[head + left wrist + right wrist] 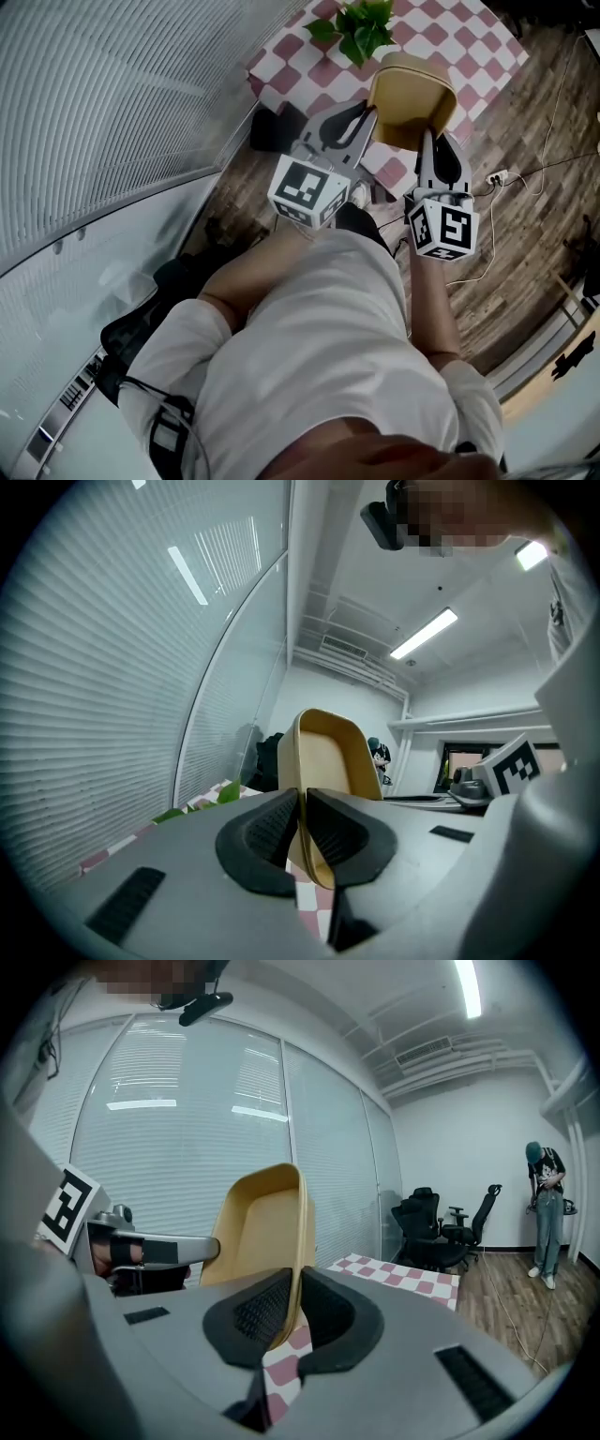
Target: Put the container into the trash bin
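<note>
Nearest in the head view is your white shirt (319, 356), filling the bottom of the frame. Beyond it are the two marker cubes, the left one (305, 192) tilted and the right one (442, 228) closer to square.

Left gripper (367, 111): in its own view (302, 803) the black pads are pinched tight on a thin wall of the container (328, 752). The wall runs edge-on between them. The grip is firm and there is no gap.

Right gripper (427, 139): its own view (292, 1283) shows the same hold, pads clamped on the opposite wall of the container (262, 1218). Your left gripper's handle shows past that wall, at the left.

The tan container (410, 89) hangs in the air between the two grippers, held at both sides. It is tipped so that its hollow inside faces both gripper cameras. It sits over the near edge of the table (450, 37), which has a red-and-white checked cloth.

Further out on that cloth is a green plant (358, 26), well apart from the container.

The wood floor (525, 141) lies to the right, with a white power strip (495, 176) and its cable. A curved wall with blinds (112, 94) runs along the left.

Far back in the right gripper view are black office chairs (441, 1227) and a standing person (547, 1213) by the white wall.
</note>
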Available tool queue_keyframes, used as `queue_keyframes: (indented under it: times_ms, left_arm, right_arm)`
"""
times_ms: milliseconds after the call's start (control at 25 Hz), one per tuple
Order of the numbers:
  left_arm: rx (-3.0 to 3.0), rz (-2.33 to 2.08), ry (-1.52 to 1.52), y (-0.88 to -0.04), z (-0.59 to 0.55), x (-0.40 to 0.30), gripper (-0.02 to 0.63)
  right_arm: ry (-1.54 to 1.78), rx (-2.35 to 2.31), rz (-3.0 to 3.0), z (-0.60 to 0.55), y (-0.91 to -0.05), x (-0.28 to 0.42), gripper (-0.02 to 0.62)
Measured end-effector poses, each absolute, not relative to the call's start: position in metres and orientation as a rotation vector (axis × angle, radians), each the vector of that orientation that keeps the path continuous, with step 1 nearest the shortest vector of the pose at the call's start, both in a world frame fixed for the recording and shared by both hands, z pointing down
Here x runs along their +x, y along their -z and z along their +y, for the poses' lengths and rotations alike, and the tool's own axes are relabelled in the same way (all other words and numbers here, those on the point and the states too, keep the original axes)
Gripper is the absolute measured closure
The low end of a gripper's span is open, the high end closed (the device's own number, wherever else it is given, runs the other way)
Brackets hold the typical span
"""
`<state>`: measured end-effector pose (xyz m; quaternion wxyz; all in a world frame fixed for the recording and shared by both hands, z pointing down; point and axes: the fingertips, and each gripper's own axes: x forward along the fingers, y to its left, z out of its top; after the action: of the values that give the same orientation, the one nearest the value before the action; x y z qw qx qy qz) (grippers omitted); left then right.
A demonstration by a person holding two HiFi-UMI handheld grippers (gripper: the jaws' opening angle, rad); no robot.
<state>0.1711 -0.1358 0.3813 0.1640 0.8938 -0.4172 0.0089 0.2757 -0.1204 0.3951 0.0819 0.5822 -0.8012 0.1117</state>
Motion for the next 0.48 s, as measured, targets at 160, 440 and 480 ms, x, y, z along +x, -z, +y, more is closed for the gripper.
queue_keyframes:
  times_ms: [160,440,480]
  left_arm:
    - [2.572,-1.201,0.014,-0.357,-0.129,0.169,0.551]
    - [2.643,-1.220,0.082,-0.311,-0.111,0.169,0.551]
    - [2.653,-1.222,0.095,-0.305,-0.109,0.169,0.551]
  right_arm:
    - [-0.291,1.767,-2.415,-0.114,-0.371,0.274,0.546]
    - [-0.203,1.804,-2.461,-0.096,-0.326,0.274,0.546]
    - [-0.186,1.811,-2.465,-0.094,-0.320,0.274,0.546]
